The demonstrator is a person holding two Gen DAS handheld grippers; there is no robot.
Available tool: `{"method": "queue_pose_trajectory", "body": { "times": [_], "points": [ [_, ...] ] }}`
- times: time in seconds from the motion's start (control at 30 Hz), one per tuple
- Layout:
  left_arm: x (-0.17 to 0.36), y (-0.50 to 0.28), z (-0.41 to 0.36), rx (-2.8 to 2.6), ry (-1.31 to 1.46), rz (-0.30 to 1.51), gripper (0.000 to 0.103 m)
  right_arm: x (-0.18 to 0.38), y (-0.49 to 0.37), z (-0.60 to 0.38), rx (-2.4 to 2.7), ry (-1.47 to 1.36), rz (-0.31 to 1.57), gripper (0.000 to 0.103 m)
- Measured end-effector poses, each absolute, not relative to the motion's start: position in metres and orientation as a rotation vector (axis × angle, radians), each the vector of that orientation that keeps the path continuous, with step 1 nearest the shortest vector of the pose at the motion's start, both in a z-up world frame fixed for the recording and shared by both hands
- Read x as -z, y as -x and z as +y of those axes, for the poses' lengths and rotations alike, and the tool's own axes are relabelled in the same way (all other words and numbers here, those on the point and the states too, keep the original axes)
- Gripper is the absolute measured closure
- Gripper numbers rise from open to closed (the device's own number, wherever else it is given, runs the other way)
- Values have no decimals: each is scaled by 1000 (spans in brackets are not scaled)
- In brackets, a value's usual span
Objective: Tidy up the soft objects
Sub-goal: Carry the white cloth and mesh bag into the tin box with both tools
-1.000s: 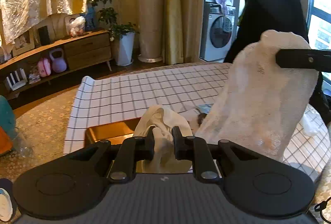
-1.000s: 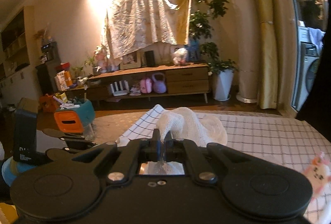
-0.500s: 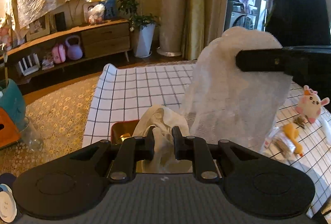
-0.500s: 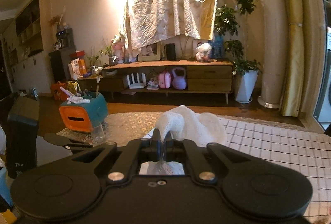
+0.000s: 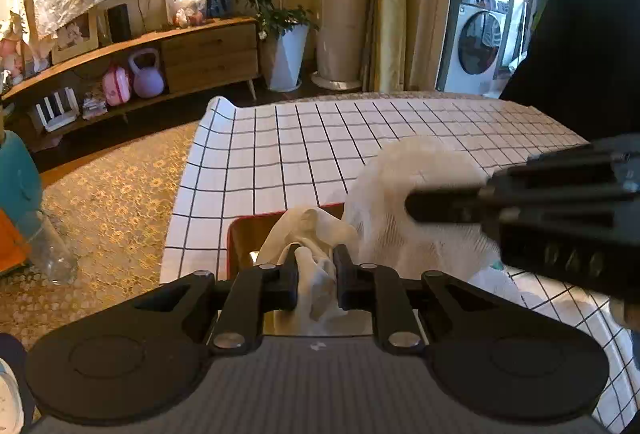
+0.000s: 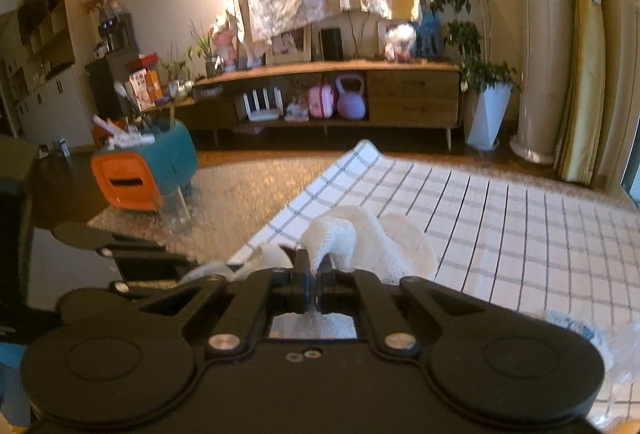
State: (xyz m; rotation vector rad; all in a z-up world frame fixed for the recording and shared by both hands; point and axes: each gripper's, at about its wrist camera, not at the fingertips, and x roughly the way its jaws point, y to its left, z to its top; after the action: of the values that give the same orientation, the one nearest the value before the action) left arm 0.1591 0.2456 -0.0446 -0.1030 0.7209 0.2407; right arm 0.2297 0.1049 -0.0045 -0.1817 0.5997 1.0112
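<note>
My left gripper is shut on a cream cloth and holds it over a red-rimmed wooden box on the checked tablecloth. My right gripper is shut on a white mesh cloth. In the left wrist view the mesh cloth hangs from the right gripper's fingers just right of the cream cloth, low over the table. In the right wrist view the left gripper's body shows at the left, and a bit of the cream cloth beside the mesh cloth.
The table's left edge drops to a patterned rug. A teal and orange stool and a clear bottle stand on the floor at the left. A crinkled plastic bag lies on the table at the right. A dark garment hangs at far right.
My right gripper has lowered the mesh cloth toward the table, close beside the cream cloth. Both views have tilted down. The left gripper stays shut on the cream cloth over the box.
</note>
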Motion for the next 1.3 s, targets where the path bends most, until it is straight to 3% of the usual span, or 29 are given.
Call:
{"method": "queue_pose_trajectory", "body": {
  "times": [0.87, 1.17, 1.3],
  "points": [
    [102, -200, 251, -121, 156, 900, 86, 73, -211, 121, -1047, 387, 828, 93],
    [112, -204, 251, -128, 156, 932, 86, 76, -213, 123, -1042, 415, 848, 84],
    [111, -204, 251, -135, 158, 935, 84, 76, -212, 123, -1039, 426, 851, 70]
  ]
}}
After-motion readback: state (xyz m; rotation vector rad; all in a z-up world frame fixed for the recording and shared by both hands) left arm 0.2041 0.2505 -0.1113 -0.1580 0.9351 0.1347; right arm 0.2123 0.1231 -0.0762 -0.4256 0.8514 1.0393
